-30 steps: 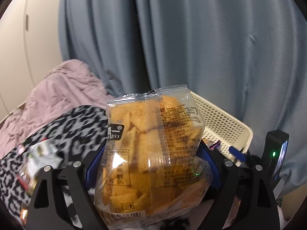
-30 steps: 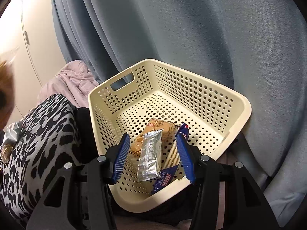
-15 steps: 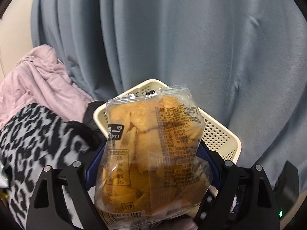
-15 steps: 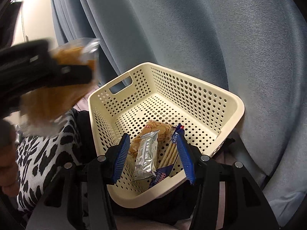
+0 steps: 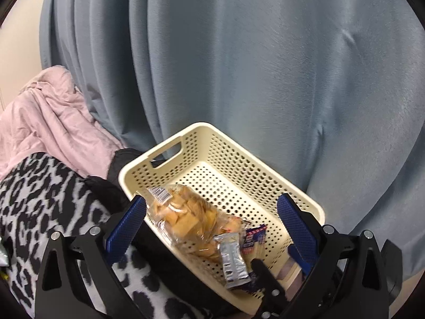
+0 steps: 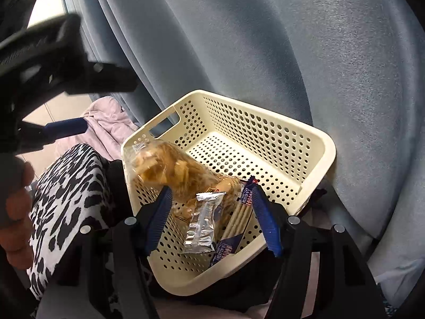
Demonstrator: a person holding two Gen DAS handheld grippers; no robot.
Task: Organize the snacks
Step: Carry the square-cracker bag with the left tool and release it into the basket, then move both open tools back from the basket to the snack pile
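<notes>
A clear bag of orange crackers (image 5: 186, 218) lies in the cream perforated basket (image 5: 239, 164), leaning on its near-left wall; it also shows in the right wrist view (image 6: 170, 170). Beside it lie a silver packet (image 5: 233, 260) and a blue-and-white packet (image 5: 255, 239). My left gripper (image 5: 212, 220) is open and empty just above the basket. My right gripper (image 6: 212, 218) is open and empty over the basket's (image 6: 265, 138) near end, above the silver packet (image 6: 204, 220) and blue packet (image 6: 239, 220). The left gripper also shows blurred at upper left in the right wrist view (image 6: 66, 79).
A blue-grey curtain (image 5: 239, 53) hangs close behind the basket. A black-and-white leopard blanket (image 5: 39, 199) lies to the left, with pink bedding (image 5: 47, 122) behind it. A person's hand (image 6: 13, 212) is at the left edge of the right wrist view.
My left gripper moved over the basket, opened and let go of the cracker bag, which now lies in the basket. My right gripper stayed open above the basket.
</notes>
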